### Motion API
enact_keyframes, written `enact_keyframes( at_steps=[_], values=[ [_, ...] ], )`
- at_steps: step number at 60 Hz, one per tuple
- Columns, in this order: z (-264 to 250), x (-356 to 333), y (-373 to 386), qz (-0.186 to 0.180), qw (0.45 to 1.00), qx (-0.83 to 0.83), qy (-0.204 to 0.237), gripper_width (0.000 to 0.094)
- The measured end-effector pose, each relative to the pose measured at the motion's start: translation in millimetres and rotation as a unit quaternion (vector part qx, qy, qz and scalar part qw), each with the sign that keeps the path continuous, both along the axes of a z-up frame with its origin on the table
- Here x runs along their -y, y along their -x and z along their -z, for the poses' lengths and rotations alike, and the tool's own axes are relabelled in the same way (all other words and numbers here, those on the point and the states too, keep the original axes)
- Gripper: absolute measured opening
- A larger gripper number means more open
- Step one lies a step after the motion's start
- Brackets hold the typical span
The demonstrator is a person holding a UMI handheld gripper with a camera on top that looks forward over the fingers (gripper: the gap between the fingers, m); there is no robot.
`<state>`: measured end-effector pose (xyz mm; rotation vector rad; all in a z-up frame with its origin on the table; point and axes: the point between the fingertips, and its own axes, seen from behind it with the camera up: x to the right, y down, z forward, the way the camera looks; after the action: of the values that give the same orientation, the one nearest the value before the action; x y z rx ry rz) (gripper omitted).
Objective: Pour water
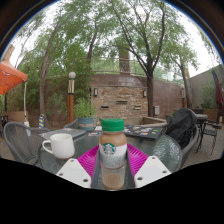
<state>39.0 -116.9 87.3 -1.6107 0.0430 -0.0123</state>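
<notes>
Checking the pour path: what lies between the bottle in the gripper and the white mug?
Only bare table, as the gripper view shows. The bottle is clamped between the gripper's fingers, and the white mug stands beside it, apart.

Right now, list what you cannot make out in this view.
- Bottle: base hidden between the gripper fingers; grip contact unclear.
- Bottle's contents: label covers the body.
- White mug: inside hidden by its rim.
- Items on the table beyond: too small to identify.

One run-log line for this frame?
gripper: shut on bottle | bottle: upright, capped | mug: beside it on table | pour: not started
</notes>
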Motion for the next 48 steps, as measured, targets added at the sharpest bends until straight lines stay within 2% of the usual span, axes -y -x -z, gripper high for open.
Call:
enact_keyframes(
  at_steps=[13,22,25,32,36,41,47,48],
  values=[
    [0.3,-1.9,4.4,-0.013,1.0,-0.012,0.017,0.0431],
    [2.1,-10.5,5.1,-0.013,0.999,0.013,0.037,0.0332],
    [-1.5,-17.9,12.4,-0.027,0.997,0.048,0.052,0.0317],
    [-42.9,-47.6,24.9,-0.031,0.977,0.206,0.034,0.0317],
    [-64.1,-66.5,38.1,-0.029,0.947,0.319,0.021,0.0317],
    [-89.0,-84.8,46.4,-0.044,0.879,0.475,0.011,0.0315],
    [-88.6,-103.0,68.4,-0.058,0.756,0.652,0.01,0.0315],
    [-77.1,-112.0,78.3,-0.05,0.732,0.679,0.009,0.0314]
  ],
)
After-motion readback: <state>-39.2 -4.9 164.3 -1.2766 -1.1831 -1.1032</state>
